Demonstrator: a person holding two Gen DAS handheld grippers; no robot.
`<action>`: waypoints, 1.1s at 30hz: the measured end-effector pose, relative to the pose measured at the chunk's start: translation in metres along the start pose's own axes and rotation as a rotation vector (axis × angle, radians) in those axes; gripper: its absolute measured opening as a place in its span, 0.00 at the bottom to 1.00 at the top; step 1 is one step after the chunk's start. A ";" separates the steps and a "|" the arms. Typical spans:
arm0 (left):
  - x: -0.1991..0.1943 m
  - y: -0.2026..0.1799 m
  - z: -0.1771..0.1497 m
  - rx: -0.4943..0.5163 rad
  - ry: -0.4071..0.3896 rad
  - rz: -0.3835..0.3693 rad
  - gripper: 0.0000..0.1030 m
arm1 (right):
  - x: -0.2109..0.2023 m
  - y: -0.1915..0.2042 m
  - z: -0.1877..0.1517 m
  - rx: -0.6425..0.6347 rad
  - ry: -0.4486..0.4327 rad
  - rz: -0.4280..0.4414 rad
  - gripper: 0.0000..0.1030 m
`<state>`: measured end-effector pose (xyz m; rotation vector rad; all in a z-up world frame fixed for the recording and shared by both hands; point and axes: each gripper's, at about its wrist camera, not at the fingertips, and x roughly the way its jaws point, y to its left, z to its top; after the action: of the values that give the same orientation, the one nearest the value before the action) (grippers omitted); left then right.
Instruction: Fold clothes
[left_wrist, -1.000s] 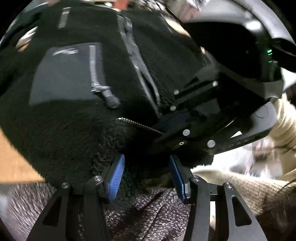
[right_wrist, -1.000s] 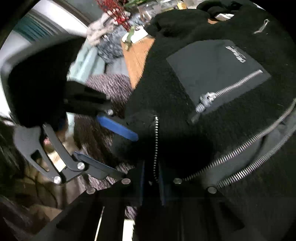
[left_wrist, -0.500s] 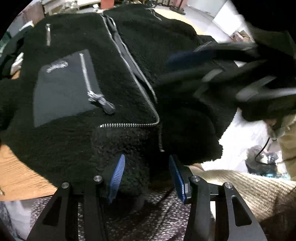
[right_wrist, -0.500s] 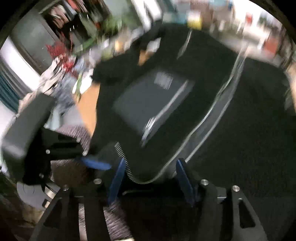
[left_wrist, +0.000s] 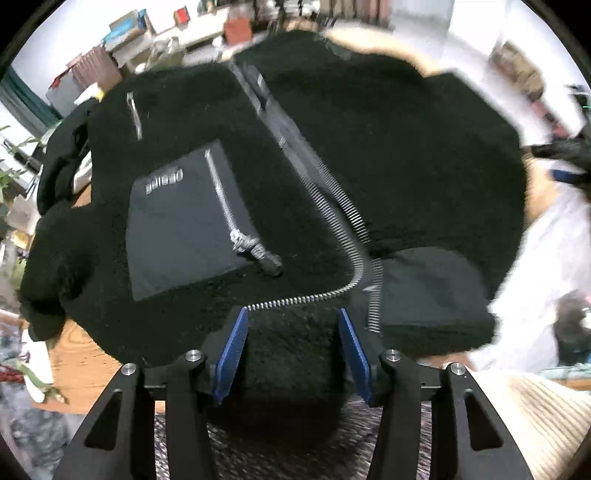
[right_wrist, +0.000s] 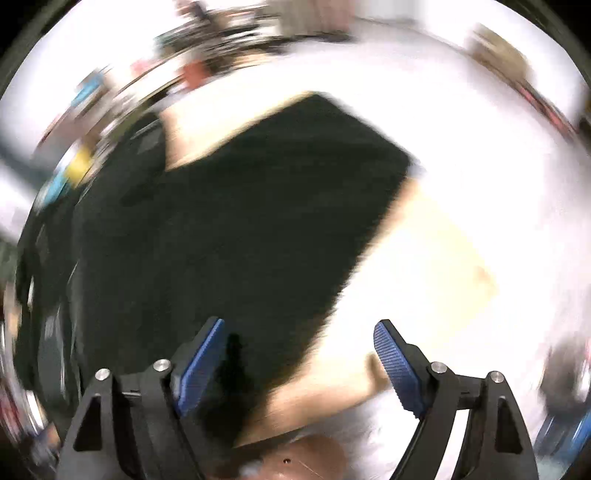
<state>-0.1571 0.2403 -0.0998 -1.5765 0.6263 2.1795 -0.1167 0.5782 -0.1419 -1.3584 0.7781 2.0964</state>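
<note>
Black fleece jacket (left_wrist: 388, 155), unzipped, spread flat

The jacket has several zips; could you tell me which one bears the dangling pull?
The chest pocket zip: its pull hangs off the patch's lower corner.

1. A cluttered lived-in room, part home and part workroom, by the look of it.
2. Beyond the left hand-held gripper (left_wrist: 291, 350), a long white shelf (left_wrist: 207, 27) along the far wall carries boxes, a red box (left_wrist: 181, 14) and other small clutter.
3. To its left, green plant leaves (left_wrist: 11, 162) and stacked cardboard (left_wrist: 96, 68) crowd the edge.
4. Under it, a wooden counter (left_wrist: 79, 365) bears a black fleece jacket (left_wrist: 388, 147).
5. The right wrist view is blurred; only pale floor (right_wrist: 461, 147) reads.
</note>
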 end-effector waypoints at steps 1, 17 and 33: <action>0.000 -0.001 0.001 -0.007 0.000 0.000 0.51 | 0.004 -0.016 0.006 0.049 0.005 -0.008 0.72; -0.008 -0.025 0.055 0.012 0.007 -0.054 0.51 | 0.050 -0.093 0.108 0.264 -0.029 0.118 0.63; 0.060 -0.085 0.092 0.168 0.209 -0.074 0.56 | 0.125 -0.139 0.166 0.377 0.122 0.351 0.57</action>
<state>-0.2008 0.3646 -0.1434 -1.7195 0.7788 1.8712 -0.1700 0.8064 -0.2282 -1.2137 1.4705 1.9876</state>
